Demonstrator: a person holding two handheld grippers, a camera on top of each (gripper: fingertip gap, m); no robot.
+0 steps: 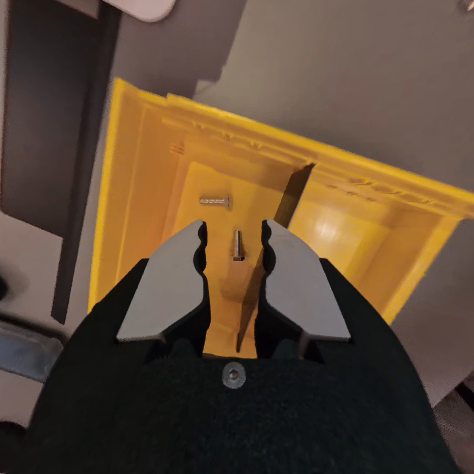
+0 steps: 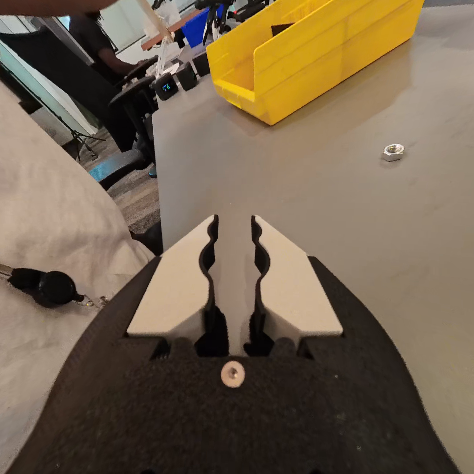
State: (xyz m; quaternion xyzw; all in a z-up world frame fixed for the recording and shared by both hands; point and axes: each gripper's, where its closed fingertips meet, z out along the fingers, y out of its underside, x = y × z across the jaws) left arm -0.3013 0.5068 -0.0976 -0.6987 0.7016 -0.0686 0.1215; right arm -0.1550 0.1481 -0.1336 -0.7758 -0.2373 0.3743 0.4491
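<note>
Left gripper [image 1: 233,225], jaws parted and empty, hangs over a yellow bin [image 1: 123,205], partly hiding its divider [image 1: 292,200]; two bolts [image 1: 215,200] lie inside. Right gripper [image 2: 234,218], parted, empty, above table [image 2: 307,205]; nut [image 2: 393,152] apart.

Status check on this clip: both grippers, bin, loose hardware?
Left gripper open above yellow bin, over two bolts beside dark divider. Right gripper open, empty, above grey table. Nut loose.

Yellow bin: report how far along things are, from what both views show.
Lying in: two bolts in one compartment of the yellow bin, beside its dark divider. In hand: nothing; the left hand-held gripper hovers open above the nearer bolt, the right hand-held gripper is open and empty. Outside: one hex nut on the grey table.
</note>
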